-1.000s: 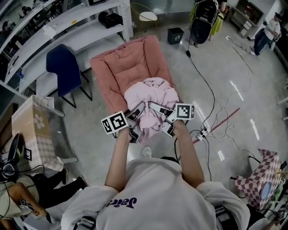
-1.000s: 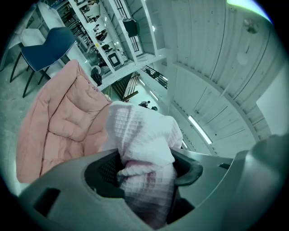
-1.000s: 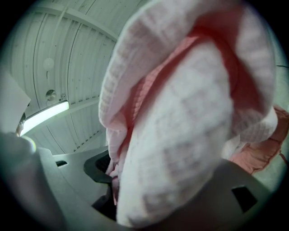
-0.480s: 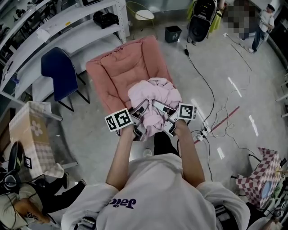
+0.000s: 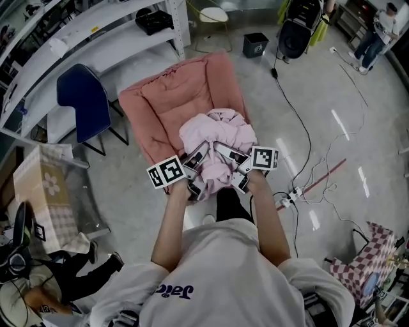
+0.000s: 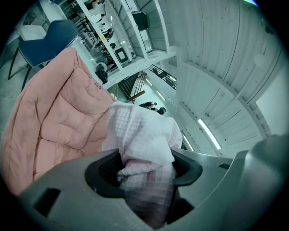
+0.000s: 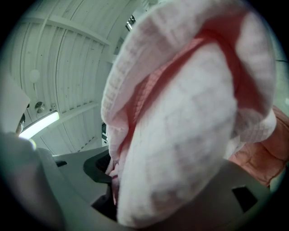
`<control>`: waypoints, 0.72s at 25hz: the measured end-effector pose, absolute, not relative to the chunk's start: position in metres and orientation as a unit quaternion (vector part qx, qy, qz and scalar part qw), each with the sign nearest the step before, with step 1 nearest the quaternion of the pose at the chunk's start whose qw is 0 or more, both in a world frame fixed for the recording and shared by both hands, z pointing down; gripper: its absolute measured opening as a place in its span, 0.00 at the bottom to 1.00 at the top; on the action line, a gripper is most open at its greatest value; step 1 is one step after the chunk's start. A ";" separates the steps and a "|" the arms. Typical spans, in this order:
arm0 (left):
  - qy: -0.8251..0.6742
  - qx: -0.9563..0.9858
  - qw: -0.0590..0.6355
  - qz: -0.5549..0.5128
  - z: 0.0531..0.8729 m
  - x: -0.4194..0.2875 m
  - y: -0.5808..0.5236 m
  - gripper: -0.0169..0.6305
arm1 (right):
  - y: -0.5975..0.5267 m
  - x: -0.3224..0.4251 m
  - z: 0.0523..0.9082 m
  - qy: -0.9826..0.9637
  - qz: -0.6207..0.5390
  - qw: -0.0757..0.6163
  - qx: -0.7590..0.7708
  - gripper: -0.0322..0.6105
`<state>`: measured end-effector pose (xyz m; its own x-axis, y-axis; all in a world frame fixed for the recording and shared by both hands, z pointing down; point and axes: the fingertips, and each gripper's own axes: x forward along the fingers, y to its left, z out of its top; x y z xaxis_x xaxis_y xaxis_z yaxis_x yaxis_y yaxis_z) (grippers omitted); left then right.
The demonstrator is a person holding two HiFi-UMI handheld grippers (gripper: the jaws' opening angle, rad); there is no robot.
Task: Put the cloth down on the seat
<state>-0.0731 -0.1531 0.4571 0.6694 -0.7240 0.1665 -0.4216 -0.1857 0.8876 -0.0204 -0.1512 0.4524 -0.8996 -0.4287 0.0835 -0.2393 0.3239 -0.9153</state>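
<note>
A bunched pale pink waffle cloth (image 5: 218, 133) hangs over the front edge of the pink padded seat (image 5: 176, 96). My left gripper (image 5: 197, 165) is shut on the bundle's left side and my right gripper (image 5: 225, 159) on its right side. In the left gripper view the cloth (image 6: 141, 135) is pinched between the jaws of the left gripper (image 6: 145, 177), with the seat (image 6: 56, 122) behind it. The cloth (image 7: 185, 122) fills most of the right gripper view; its folds run down into the right gripper (image 7: 118, 181), and a corner of the seat (image 7: 267, 155) shows at the right.
A blue chair (image 5: 86, 96) stands left of the seat, under white shelving (image 5: 77, 35). A black bin (image 5: 255, 45) and a stool (image 5: 213, 14) lie beyond it. Cables (image 5: 300, 134) trail across the floor at the right. A patterned box (image 5: 45, 191) stands at the left.
Both grippers and the cloth have drifted slightly forward over the seat's front edge. The grip on the cloth looks the same.
</note>
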 end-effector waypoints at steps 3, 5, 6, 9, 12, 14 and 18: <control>-0.394 0.748 0.514 -0.141 0.468 -0.072 -0.175 0.44 | -0.174 -0.020 0.461 0.811 -0.544 0.081 -0.197 0.51; -0.404 0.745 0.514 -0.136 0.475 -0.073 -0.185 0.44 | -0.186 -0.021 0.468 0.811 -0.547 0.077 -0.195 0.51; -0.407 0.742 0.515 -0.135 0.479 -0.074 -0.190 0.44 | -0.191 -0.021 0.473 0.809 -0.550 0.075 -0.195 0.51; -0.413 0.734 0.521 -0.135 0.497 -0.077 -0.203 0.44 | -0.205 -0.024 0.490 0.804 -0.559 0.070 -0.191 0.51; -0.419 0.726 0.529 -0.135 0.514 -0.078 -0.215 0.44 | -0.217 -0.025 0.511 0.790 -0.580 0.056 -0.193 0.51; -0.422 0.719 0.536 -0.133 0.524 -0.081 -0.227 0.44 | -0.228 -0.027 0.521 0.781 -0.592 0.045 -0.194 0.51; -0.432 0.708 0.543 -0.126 0.545 -0.088 -0.246 0.44 | -0.248 -0.032 0.544 0.777 -0.598 0.027 -0.197 0.52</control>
